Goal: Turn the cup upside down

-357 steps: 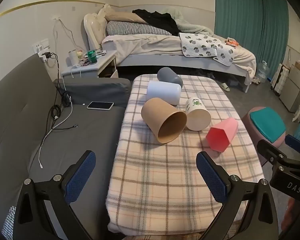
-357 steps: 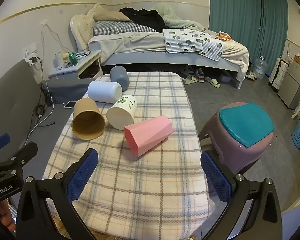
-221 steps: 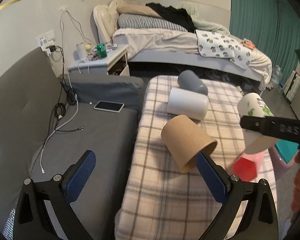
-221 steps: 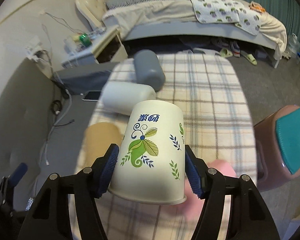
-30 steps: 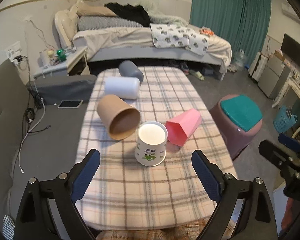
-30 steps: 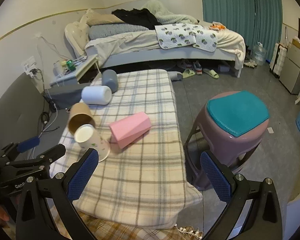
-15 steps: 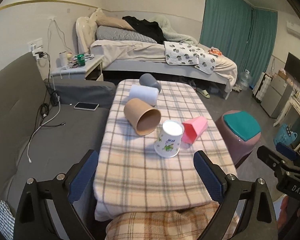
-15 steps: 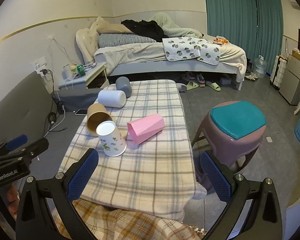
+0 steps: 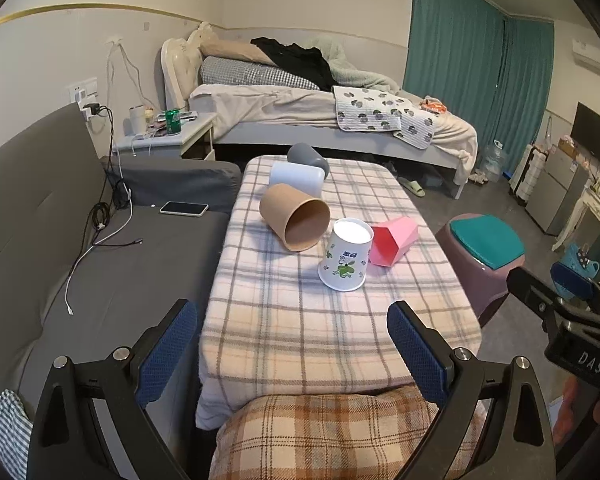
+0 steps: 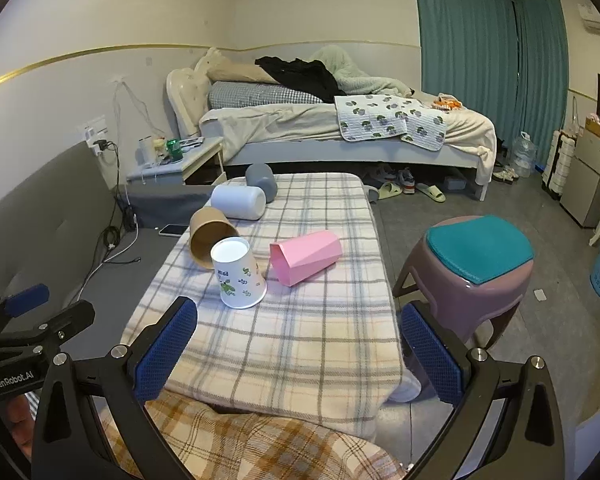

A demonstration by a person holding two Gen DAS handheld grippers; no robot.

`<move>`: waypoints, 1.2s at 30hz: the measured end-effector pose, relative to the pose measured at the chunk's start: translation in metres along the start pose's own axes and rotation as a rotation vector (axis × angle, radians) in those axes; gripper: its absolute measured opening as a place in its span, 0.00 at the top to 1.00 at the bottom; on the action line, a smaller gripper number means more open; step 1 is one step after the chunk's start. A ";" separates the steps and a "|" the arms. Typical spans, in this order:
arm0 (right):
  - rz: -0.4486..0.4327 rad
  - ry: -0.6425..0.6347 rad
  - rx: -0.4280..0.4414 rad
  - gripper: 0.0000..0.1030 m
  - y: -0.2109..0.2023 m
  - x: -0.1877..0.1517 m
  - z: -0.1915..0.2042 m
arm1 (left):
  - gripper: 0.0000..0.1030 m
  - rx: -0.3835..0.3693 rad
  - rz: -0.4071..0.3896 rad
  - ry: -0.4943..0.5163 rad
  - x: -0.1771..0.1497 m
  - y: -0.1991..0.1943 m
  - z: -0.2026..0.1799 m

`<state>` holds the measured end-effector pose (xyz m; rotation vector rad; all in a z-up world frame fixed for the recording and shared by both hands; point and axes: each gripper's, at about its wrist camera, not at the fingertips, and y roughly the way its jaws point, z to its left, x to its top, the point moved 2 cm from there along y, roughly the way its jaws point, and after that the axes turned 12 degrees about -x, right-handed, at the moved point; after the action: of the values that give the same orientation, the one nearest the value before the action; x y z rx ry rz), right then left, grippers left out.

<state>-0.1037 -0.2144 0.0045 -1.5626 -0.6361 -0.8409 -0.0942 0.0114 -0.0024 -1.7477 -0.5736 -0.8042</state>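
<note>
The white paper cup with green leaf print point(image 9: 346, 255) stands upside down, base up, on the plaid-covered table point(image 9: 284, 332); it also shows in the right wrist view point(image 10: 238, 274). Beside it lie a brown paper cup point(image 9: 294, 216), a pink faceted cup point(image 9: 394, 241), a pale blue cup point(image 9: 296, 178) and a grey cup point(image 9: 308, 158), all on their sides. My left gripper point(image 9: 292, 352) is open and empty, held back near the table's front edge. My right gripper point(image 10: 296, 354) is open and empty, also back from the cups.
A grey sofa point(image 9: 60, 240) with a phone point(image 9: 183, 208) and cables lies left of the table. A purple stool with a teal seat point(image 10: 474, 268) stands to the right. A bed point(image 9: 320, 116) and nightstand point(image 9: 168, 140) are behind. Plaid-clad knees point(image 9: 332, 432) are at the front edge.
Both grippers have drawn further back and slightly lower from the table. The white printed cup stays upside down where it was set.
</note>
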 end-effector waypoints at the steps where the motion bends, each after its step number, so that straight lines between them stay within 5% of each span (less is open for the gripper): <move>1: -0.001 -0.004 0.000 0.01 -0.001 -0.001 0.001 | 0.04 0.000 -0.001 -0.001 0.001 0.000 0.000; 36: 0.015 -0.053 0.014 0.01 0.000 -0.006 0.012 | 0.04 0.038 -0.010 -0.025 0.002 -0.004 0.002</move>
<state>-0.1052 -0.2027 -0.0007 -1.5793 -0.6670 -0.7842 -0.0951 0.0143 0.0013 -1.7230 -0.6110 -0.7747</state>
